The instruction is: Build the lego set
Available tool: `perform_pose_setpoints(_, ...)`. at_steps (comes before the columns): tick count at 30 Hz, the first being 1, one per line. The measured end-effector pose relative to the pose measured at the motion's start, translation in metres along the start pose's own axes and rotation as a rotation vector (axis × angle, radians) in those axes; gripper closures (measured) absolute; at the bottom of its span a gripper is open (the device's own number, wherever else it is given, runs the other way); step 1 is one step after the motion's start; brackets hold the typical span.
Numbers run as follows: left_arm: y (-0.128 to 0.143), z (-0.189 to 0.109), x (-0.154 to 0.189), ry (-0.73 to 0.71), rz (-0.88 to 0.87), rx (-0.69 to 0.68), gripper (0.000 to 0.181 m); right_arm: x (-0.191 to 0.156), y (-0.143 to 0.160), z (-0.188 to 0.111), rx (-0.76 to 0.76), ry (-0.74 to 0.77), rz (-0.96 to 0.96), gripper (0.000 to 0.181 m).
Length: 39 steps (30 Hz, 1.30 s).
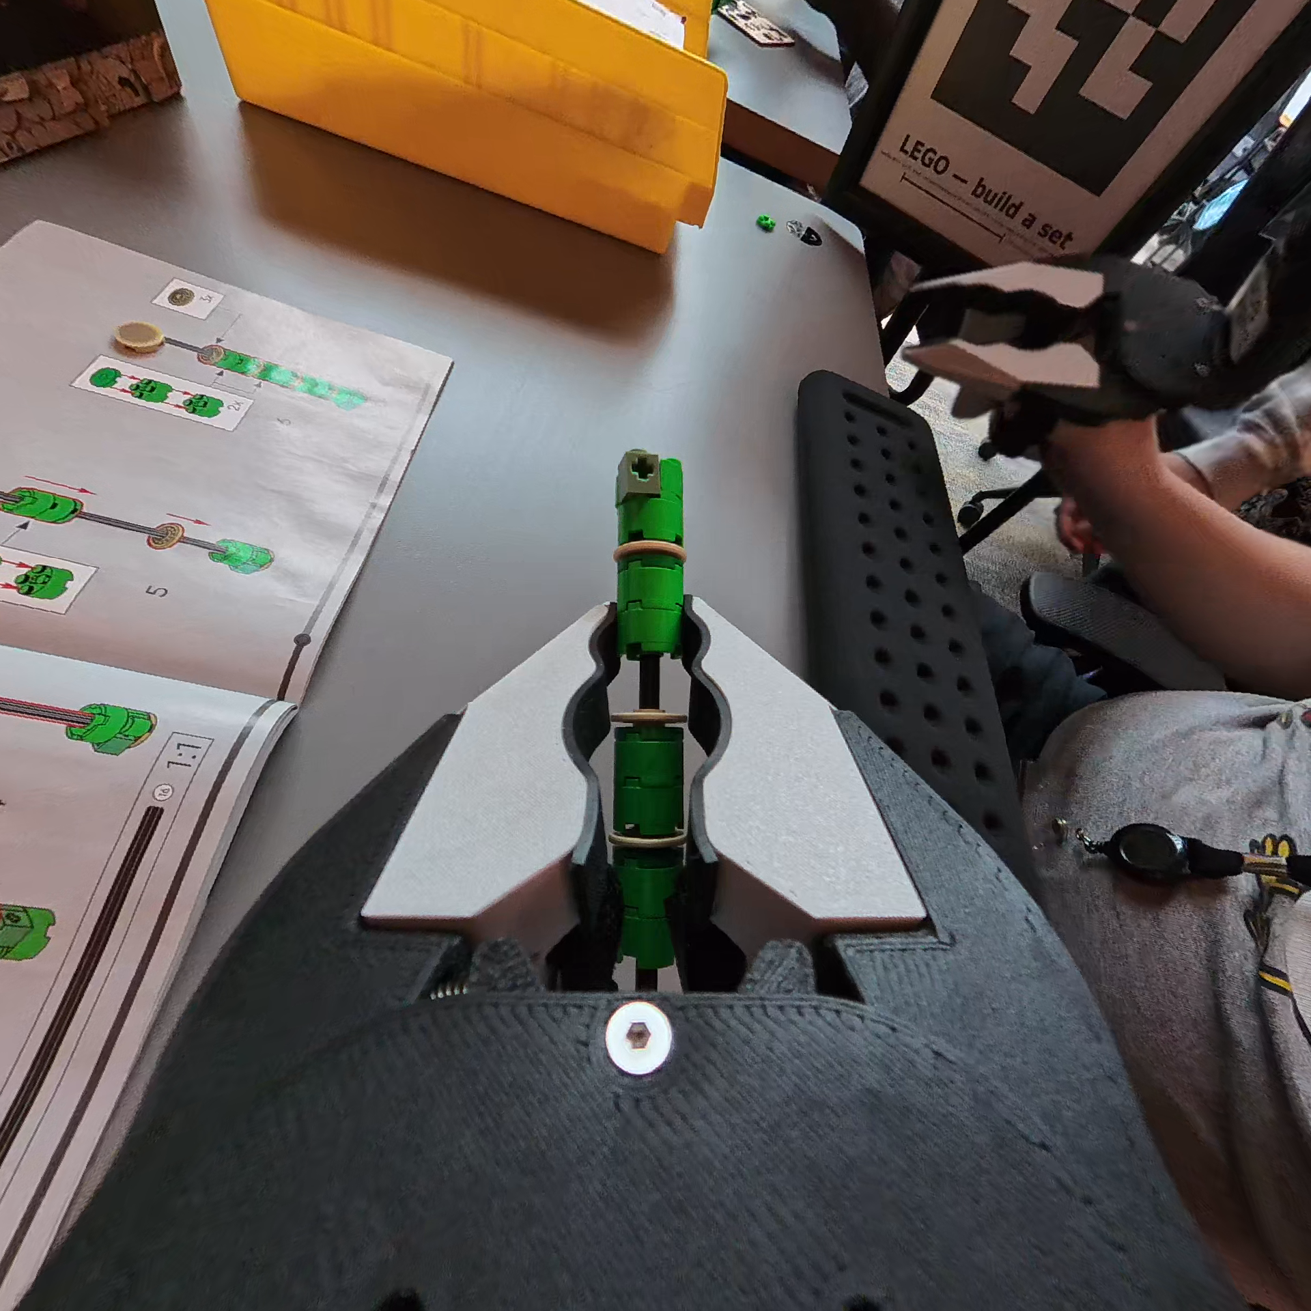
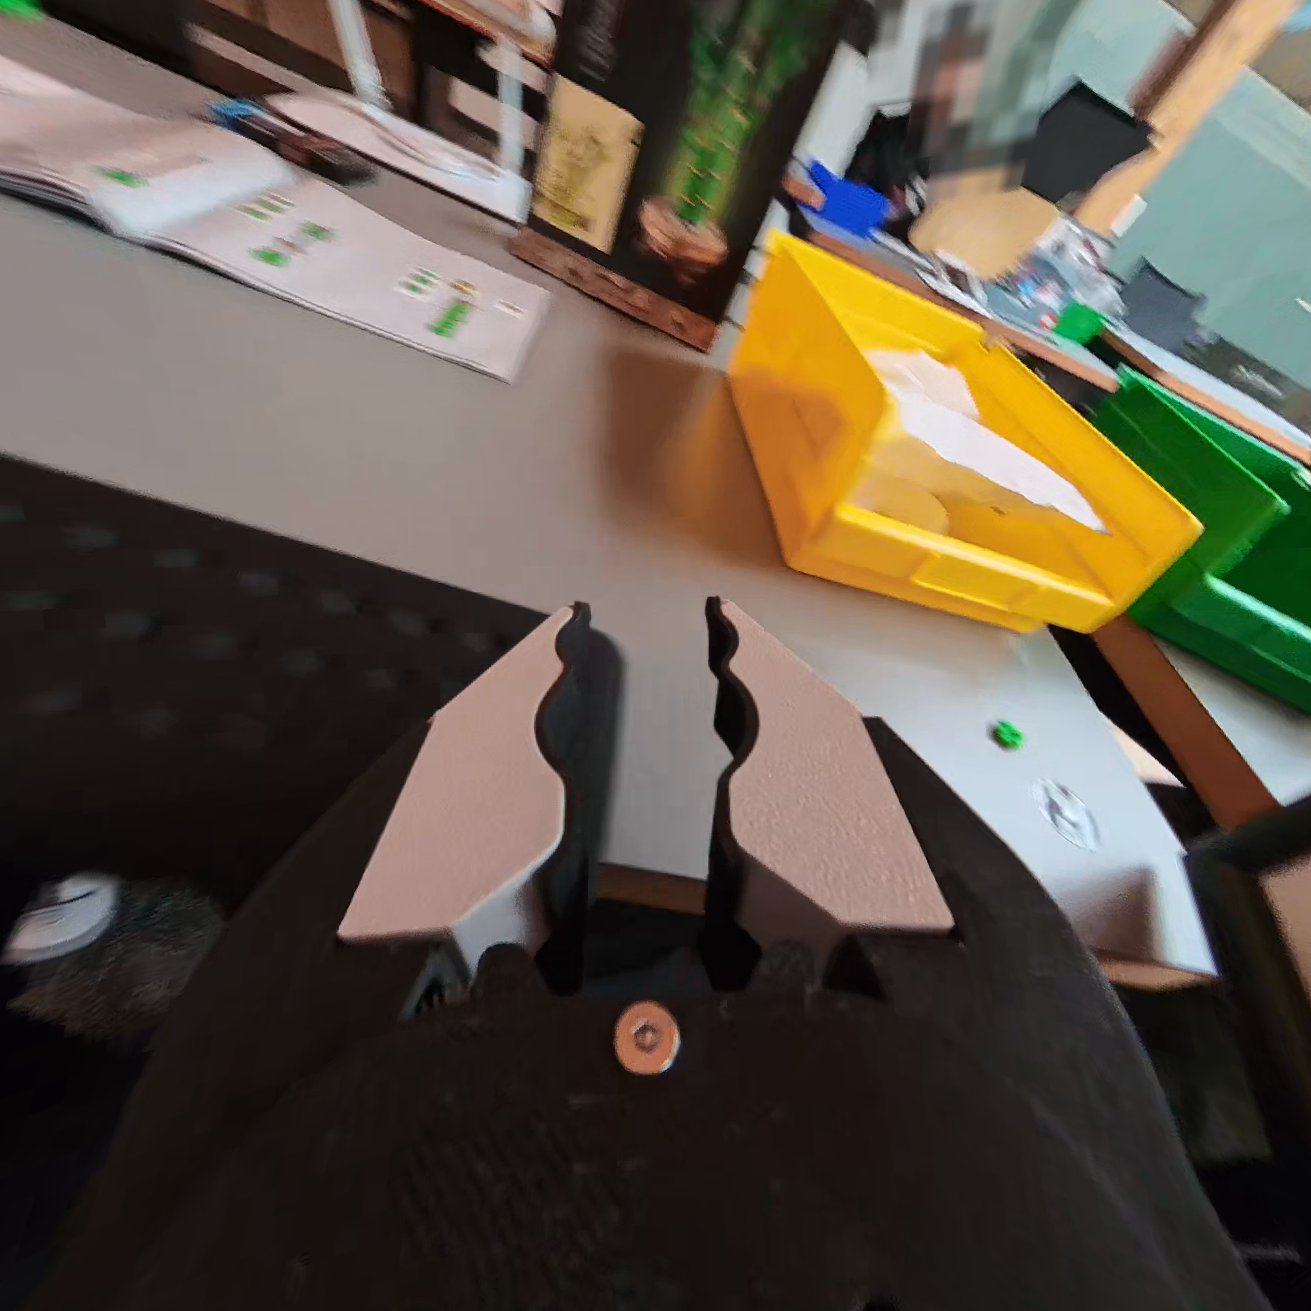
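My left gripper [image 1: 649,613] is shut on a green lego stalk [image 1: 649,539], a black axle threaded with green round bricks and tan rings, with an olive connector at its far tip. The stalk runs along the fingers and sticks out past them above the grey table [image 1: 539,369]. My right gripper [image 2: 645,610] is open and empty above the table's right edge; it also shows in the left wrist view [image 1: 922,323], held off to the right. A small loose green piece [image 2: 1007,734] lies ahead and right of it and shows in the left wrist view [image 1: 764,223].
An open instruction booklet [image 1: 177,496] lies at the left. A yellow bin [image 2: 943,454] with white paper stands at the back, a green bin [image 2: 1234,567] beside it. A black perforated plate [image 1: 901,589] lies at the table's right edge. A person's arm [image 1: 1163,525] is at the right. My hands' fingertips stand some 30 centimeters from each other. My left tips are about 50 centimeters from the small loose green piece [image 2: 1007,734], my right tips only 20 centimeters.
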State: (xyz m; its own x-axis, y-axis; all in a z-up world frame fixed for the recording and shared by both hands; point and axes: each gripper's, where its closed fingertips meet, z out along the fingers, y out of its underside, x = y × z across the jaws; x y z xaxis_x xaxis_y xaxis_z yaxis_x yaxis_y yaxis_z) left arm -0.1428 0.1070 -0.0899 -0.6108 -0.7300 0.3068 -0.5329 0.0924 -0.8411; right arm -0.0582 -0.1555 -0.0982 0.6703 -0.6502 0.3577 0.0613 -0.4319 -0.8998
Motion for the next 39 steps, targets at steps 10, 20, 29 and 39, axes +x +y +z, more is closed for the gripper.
perform_pose_setpoints(10, 0.000, 0.003, 0.005, 0.024, -0.004, -0.008, 0.167, 0.167, 0.089, 0.067, -0.322, 0.236, 0.345, 0.144)
perform_pose_setpoints(20, -0.007, -0.003, 0.008, 0.041, -0.010, 0.022, 0.168, 0.181, 0.120, 0.086, -0.492, 0.217, 0.492, 0.157)
perform_pose_setpoints(29, -0.005, -0.004, 0.004, 0.039, -0.022, 0.019, 0.167, 0.164, 0.112, 0.085, -0.459, 0.126, 0.493, 0.167)
perform_pose_setpoints(39, -0.027, -0.055, -0.030, -0.112, -0.041, 0.161, 0.168, -0.097, -0.084, 0.099, -0.097, -0.721, 0.137, 0.167)
